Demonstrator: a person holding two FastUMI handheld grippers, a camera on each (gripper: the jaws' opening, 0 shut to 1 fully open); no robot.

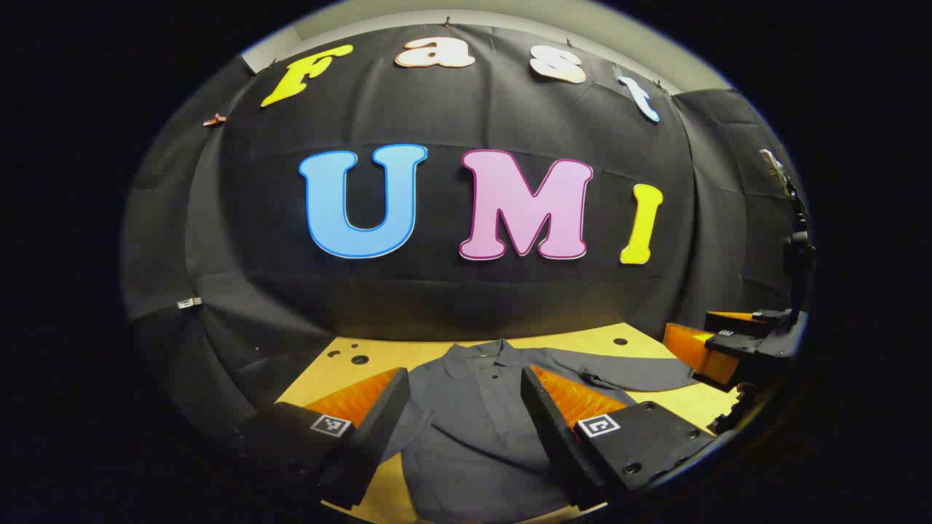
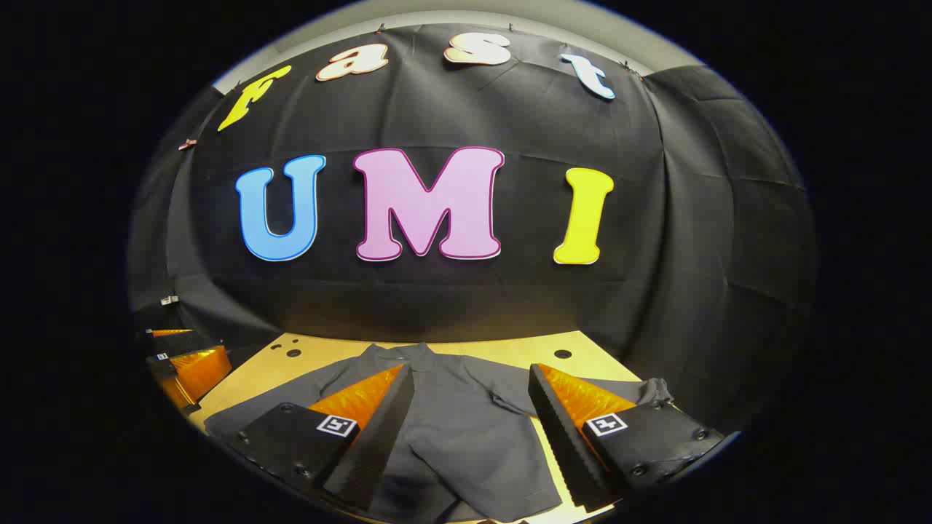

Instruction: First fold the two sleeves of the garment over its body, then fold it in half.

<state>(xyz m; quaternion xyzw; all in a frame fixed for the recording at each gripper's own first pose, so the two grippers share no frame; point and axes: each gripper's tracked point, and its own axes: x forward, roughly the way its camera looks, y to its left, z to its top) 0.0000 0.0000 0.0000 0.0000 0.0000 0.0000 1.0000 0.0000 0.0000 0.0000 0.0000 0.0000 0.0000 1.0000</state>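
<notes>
Grey garment [image 1: 466, 429], flat, wooden table [image 1: 582, 338]

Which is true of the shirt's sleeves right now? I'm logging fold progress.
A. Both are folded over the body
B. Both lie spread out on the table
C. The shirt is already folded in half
B: the gray shirt lies flat and open on the table, its sleeves stretched out to each side; both tools are open above it.
</notes>
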